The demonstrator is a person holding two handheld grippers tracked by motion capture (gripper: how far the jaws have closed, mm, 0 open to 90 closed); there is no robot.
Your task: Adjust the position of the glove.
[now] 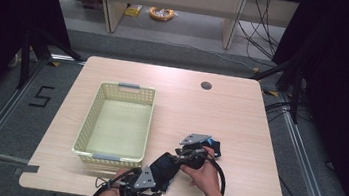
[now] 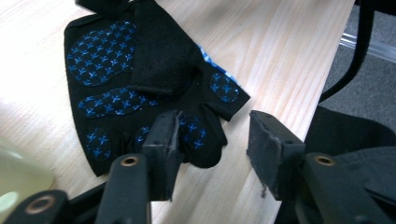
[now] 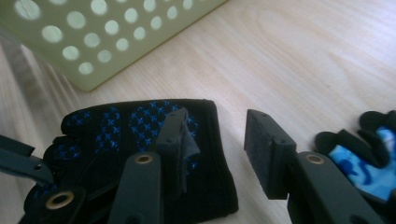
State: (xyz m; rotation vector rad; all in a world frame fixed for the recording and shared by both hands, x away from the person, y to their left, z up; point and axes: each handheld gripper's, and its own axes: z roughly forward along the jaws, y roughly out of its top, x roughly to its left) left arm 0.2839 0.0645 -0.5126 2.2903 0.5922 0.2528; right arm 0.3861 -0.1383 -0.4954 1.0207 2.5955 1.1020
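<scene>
Two tongs work close together near the front edge of the worktop (image 1: pixel 241 111), each held in one of the person's hands. The left tongs (image 2: pixel 212 135) stand released, jaws apart, over the finger end of a black glove (image 2: pixel 140 88) that lies flat, palm up, its blue grip dots showing; one jaw hangs above the glove's short fingers, the other above bare wood beside them. The right tongs (image 3: pixel 215 140) are also released, one jaw over the glove's cuff end, the other over wood. A second glove (image 3: pixel 362 149), black with blue camouflage, lies just beside the right tongs. A pale green basket (image 1: pixel 91 113) sits toward the left edge, near the first glove.
</scene>
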